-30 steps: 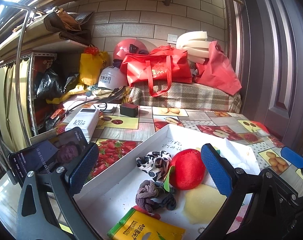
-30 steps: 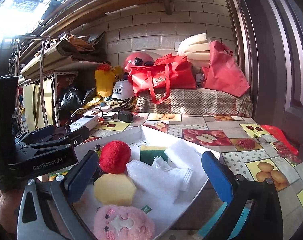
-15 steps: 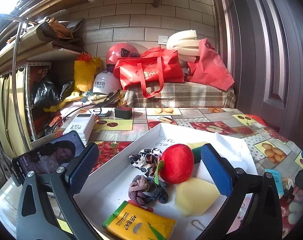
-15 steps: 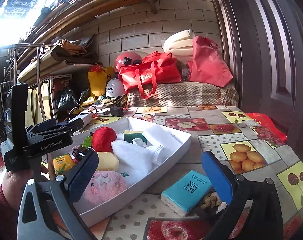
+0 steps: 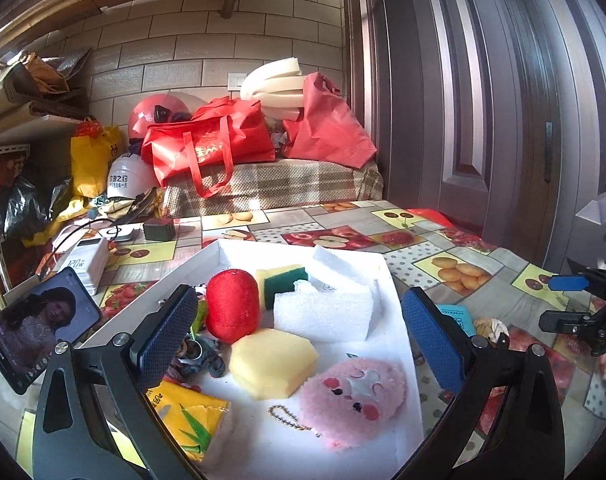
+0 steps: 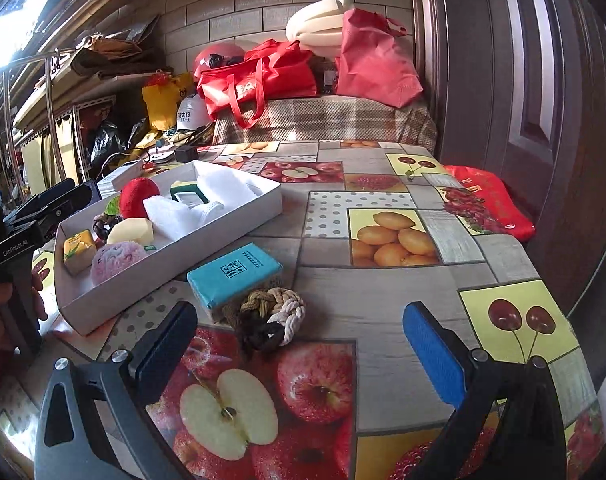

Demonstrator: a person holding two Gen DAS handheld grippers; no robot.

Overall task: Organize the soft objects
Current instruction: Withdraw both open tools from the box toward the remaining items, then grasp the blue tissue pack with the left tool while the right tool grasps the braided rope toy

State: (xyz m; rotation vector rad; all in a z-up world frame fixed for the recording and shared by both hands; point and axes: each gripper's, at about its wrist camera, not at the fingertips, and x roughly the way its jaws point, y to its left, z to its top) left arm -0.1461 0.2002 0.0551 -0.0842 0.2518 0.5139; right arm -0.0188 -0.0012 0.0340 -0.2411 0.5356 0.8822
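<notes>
Both grippers are up over the table [image 6: 383, 292], jaws spread wide, nothing between them! The left gripper [image 5: 299, 336] hangs above the white tray [image 5: 387, 280], which is packed: red plush ball [image 5: 233, 306] at its middle, yellow sponge [image 5: 273, 362] just in front of it, pink plush face [image 5: 353, 400] at the near right corner, white foam block [image 5: 323, 316] beside the green-and-yellow scrub sponge [image 5: 283, 280], and a yellow tissue pack [image 5: 187, 416] in the near left corner (a tangle of hair ties sits half hidden behind the left finger). The right gripper [image 6: 299, 356] hovers over the apple print, just short of the knotted rope ball [image 6: 269, 312]. That ball lies outside the tray, touching the teal tissue pack [image 6: 235, 272] beside the tray's long edge. A phone [image 5: 35, 332] stands propped near the table's left edge.
</notes>
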